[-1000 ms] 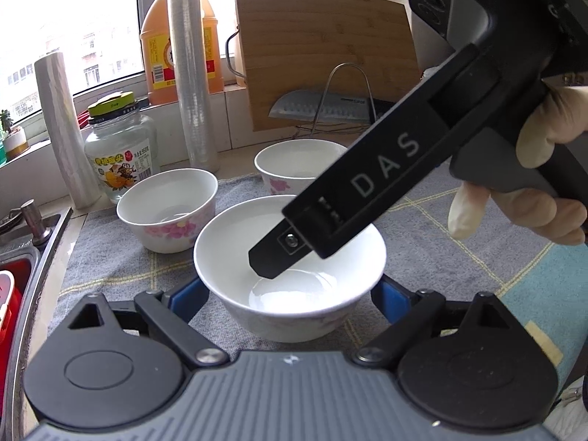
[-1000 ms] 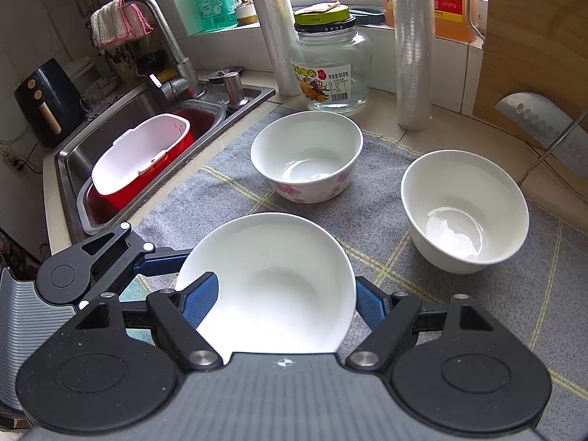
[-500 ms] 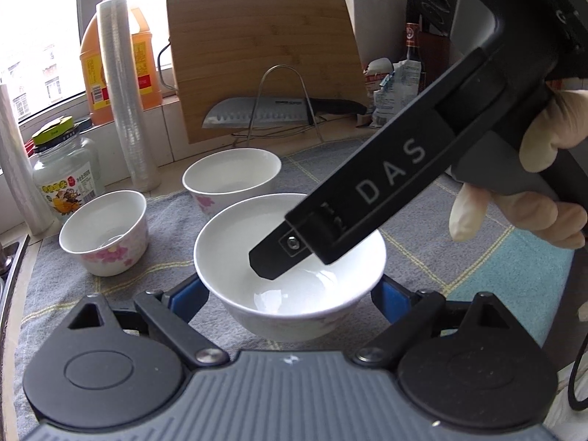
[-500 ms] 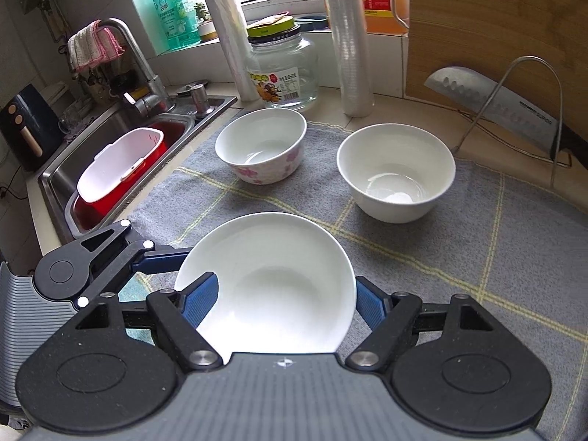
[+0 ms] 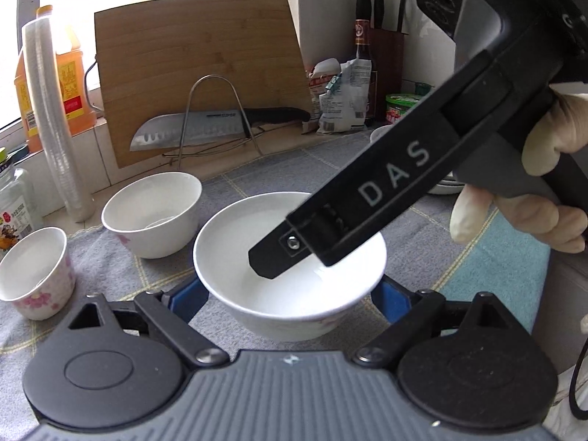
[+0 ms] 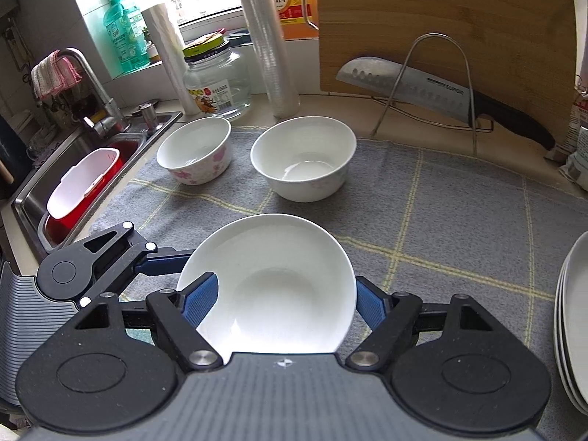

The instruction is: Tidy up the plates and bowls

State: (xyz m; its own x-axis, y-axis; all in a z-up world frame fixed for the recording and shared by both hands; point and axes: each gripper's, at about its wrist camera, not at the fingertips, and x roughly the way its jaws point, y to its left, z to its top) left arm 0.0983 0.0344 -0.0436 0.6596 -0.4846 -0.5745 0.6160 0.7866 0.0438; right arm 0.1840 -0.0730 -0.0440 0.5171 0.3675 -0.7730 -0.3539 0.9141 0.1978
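Left wrist view: left tool (image 5: 290, 294) clenched on white bowl (image 5: 290, 286), pads on opposite sides of its wall, above the grey cloth (image 5: 422, 228); right tool's arm, lettered "DAS", crosses over it. Knife (image 5: 220, 125) reads "SUPOR"

Right wrist view: right tool (image 6: 283, 301) grasps the same bowl (image 6: 272, 286); plate stack (image 6: 573, 330) lies just right, two bowls (image 6: 303, 163) ahead on the worktop (image 6: 312, 101)

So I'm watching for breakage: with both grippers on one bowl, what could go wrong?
The bowl is clamped by the left gripper and the right gripper; uneven motion could twist it loose. It could clip the plain bowl or the plate stack.
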